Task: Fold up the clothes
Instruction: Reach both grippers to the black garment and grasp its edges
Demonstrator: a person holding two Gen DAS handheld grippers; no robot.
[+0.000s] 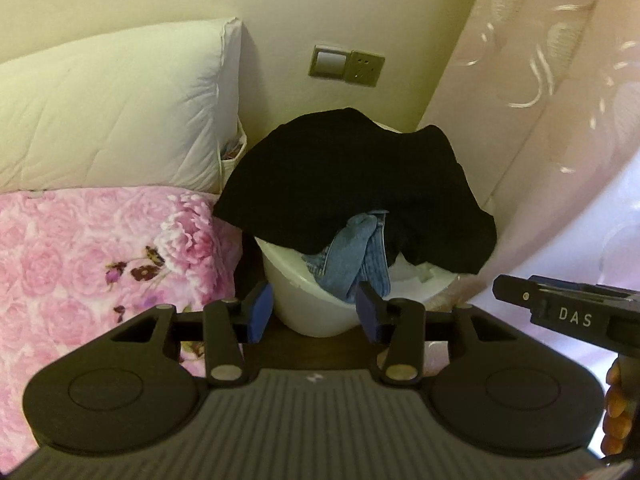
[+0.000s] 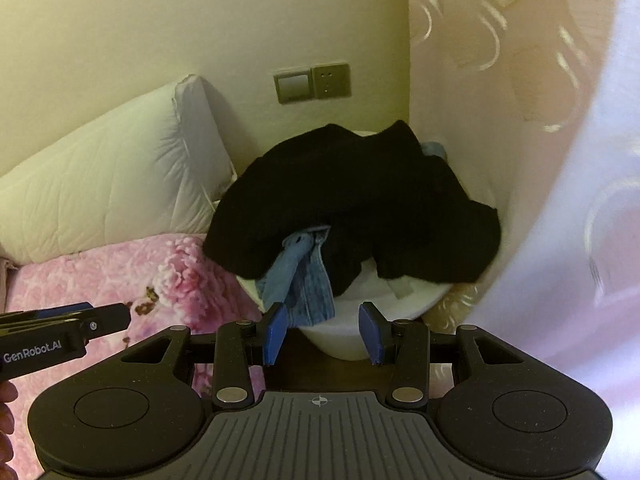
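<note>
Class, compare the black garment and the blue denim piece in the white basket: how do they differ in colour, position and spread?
The black garment is dark and lies on top, draped wide across the white basket; the blue denim piece is light, mostly buried beneath it, hanging over the near rim. Both are unfolded, and neither gripper touches them.

Clothes (image 1: 352, 176) heaped in tub (image 1: 316, 312); bed (image 1: 100, 248) left, curtain (image 1: 540, 120) right.
</note>
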